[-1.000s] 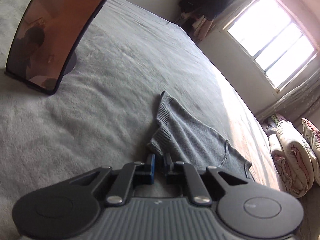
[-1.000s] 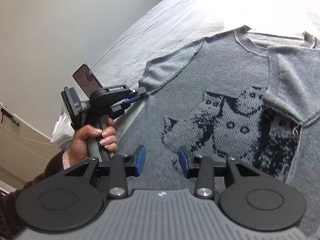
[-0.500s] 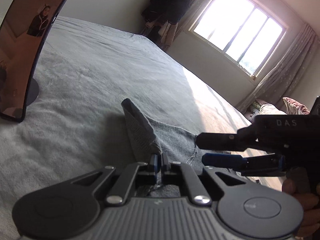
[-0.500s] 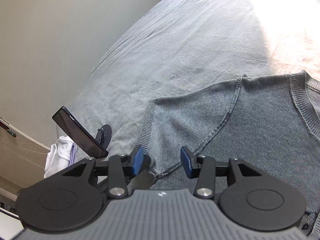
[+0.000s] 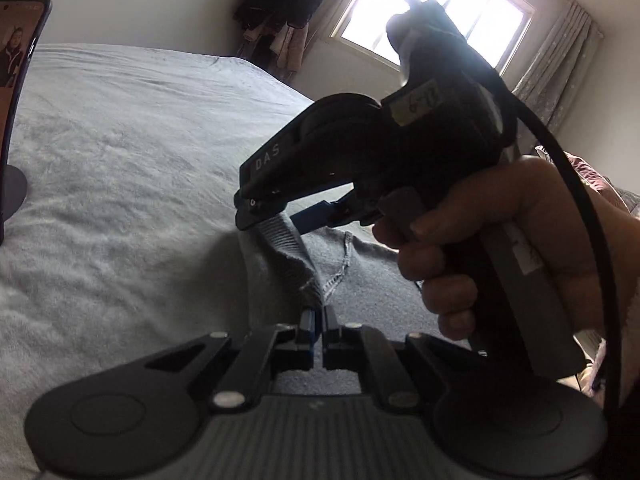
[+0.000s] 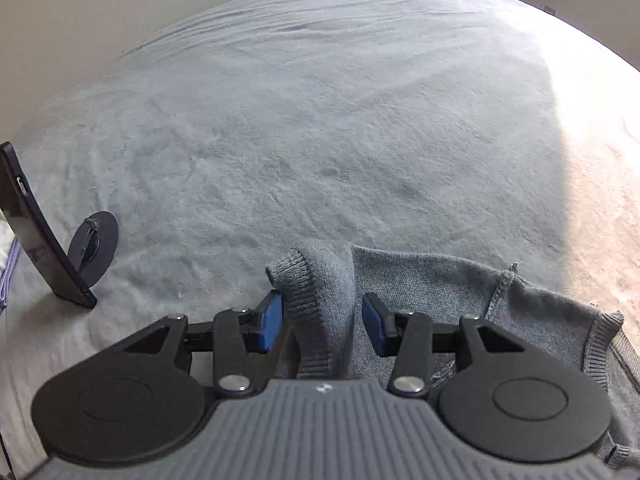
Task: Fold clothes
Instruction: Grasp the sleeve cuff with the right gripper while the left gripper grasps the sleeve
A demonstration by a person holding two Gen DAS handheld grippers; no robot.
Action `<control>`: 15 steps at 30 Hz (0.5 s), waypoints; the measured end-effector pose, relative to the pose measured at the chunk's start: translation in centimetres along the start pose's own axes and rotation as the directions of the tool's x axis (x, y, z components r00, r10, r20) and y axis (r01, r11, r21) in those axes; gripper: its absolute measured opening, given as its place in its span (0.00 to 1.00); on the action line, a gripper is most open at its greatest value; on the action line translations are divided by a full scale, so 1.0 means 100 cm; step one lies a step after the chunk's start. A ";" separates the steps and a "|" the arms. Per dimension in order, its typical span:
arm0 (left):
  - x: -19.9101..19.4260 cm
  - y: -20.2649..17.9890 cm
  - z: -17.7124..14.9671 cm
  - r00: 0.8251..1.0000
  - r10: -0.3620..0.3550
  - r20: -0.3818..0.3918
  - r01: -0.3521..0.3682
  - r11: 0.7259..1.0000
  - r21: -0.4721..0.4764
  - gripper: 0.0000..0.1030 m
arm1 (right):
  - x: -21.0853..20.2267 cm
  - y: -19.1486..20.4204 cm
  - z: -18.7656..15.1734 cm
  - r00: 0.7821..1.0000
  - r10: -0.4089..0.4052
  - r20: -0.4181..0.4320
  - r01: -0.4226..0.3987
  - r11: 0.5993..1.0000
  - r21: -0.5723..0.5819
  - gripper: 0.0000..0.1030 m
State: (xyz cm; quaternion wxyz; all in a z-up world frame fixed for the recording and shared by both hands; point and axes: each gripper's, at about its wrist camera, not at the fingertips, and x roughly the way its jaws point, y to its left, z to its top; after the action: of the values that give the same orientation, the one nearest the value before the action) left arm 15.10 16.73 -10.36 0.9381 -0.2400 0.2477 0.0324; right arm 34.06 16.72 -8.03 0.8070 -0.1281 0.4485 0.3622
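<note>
On the grey bed (image 6: 320, 120) lies the grey sweater (image 6: 440, 280), sleeve raised, body unfolded. Left tongs (image 5: 319, 322) pinch the sleeve at its seam. Right tongs (image 6: 322, 320) are closing around the ribbed cuff (image 6: 296, 280), not yet gripping. Folding looks barely begun; most remains.

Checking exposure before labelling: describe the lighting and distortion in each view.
Left wrist view: the window is blown out, leaving the right claw a backlit silhouette. Right wrist view: a sunlit patch washes out the bed on the right; fisheye curves the bed's far edge.
</note>
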 end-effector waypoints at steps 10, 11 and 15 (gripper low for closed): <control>-0.009 -0.018 0.006 0.987 -0.160 -0.028 0.161 0.985 0.055 0.02 | -0.045 -0.090 -0.039 0.982 0.068 0.177 -0.125 0.933 0.338 0.06; -0.010 -0.022 0.005 0.982 -0.184 -0.039 0.186 0.981 0.058 0.02 | -0.051 -0.098 -0.045 0.979 0.069 0.191 -0.136 0.920 0.367 0.06; -0.011 -0.037 -0.001 0.957 -0.273 -0.097 0.279 0.959 0.057 0.02 | -0.073 -0.125 -0.073 0.968 0.067 0.243 -0.175 0.873 0.456 0.06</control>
State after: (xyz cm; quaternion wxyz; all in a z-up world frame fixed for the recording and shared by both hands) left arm 14.73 13.50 -8.35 0.9293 -0.2403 0.2541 -0.1183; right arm 35.79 0.60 -7.63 0.8337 0.1421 0.4389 0.3036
